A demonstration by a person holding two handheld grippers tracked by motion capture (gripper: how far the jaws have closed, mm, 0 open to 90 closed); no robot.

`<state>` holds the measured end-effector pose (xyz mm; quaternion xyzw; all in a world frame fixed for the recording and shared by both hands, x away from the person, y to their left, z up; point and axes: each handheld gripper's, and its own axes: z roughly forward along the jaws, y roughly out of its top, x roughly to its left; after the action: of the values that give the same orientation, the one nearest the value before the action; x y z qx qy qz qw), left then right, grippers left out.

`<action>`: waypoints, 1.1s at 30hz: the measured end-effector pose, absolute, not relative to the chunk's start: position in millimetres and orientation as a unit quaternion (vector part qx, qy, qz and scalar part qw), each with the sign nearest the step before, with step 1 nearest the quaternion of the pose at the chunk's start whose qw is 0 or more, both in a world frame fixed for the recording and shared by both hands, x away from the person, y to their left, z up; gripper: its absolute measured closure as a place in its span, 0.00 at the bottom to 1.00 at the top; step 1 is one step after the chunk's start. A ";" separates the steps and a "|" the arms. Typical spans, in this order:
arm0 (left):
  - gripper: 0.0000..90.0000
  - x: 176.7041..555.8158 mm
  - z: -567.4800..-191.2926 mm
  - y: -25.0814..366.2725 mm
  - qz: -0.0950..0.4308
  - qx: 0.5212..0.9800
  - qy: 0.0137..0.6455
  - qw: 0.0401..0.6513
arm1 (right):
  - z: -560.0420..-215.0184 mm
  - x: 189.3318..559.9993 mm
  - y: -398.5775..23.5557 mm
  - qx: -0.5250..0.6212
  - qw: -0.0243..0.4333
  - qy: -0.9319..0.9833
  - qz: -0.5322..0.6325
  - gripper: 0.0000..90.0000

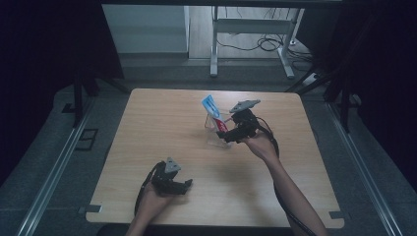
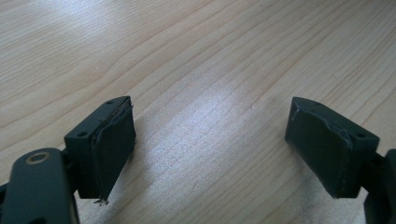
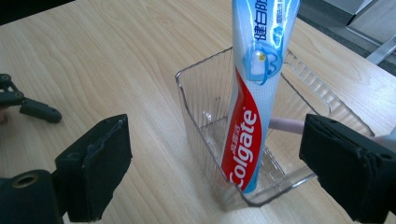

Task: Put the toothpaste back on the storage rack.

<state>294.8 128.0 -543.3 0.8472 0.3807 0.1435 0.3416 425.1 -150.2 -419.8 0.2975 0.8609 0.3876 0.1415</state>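
Observation:
A Colgate toothpaste tube (image 1: 212, 109) (image 3: 254, 93) stands tilted in a clear ribbed plastic container (image 1: 216, 133) (image 3: 201, 88) at the middle back of the wooden table (image 1: 162, 123). A pale pink rod (image 3: 286, 125) lies inside the container behind the tube. My right gripper (image 1: 225, 137) (image 3: 219, 161) is open at the container's near side; its pads flank the container and tube without touching them. My left gripper (image 1: 187, 186) (image 2: 210, 144) rests open near the table's front edge, with bare wood between its jaws. Part of it shows at the far left in the right gripper view (image 3: 29, 106).
The table ends a short way beyond the container. Behind it stand a white desk frame (image 1: 251, 29) and loose cables (image 1: 268, 44) on the floor. Metal rails (image 1: 54, 167) run along both sides of the table.

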 end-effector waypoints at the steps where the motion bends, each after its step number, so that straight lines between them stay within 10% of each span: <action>1: 0.18 294.8 -543.1 128.0 0.144 0.848 0.380 0.341 | -419.6 423.6 -151.0 0.296 0.142 0.862 0.387 0.09; 33: 0.18 294.6 -543.6 127.6 0.144 0.845 0.383 0.344 | -431.5 383.0 -184.3 0.303 0.152 0.860 0.382 0.05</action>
<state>294.6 127.6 -543.6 0.8452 0.3828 0.1440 0.3441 383.0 -184.3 -431.5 0.3029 0.8600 0.3816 0.1517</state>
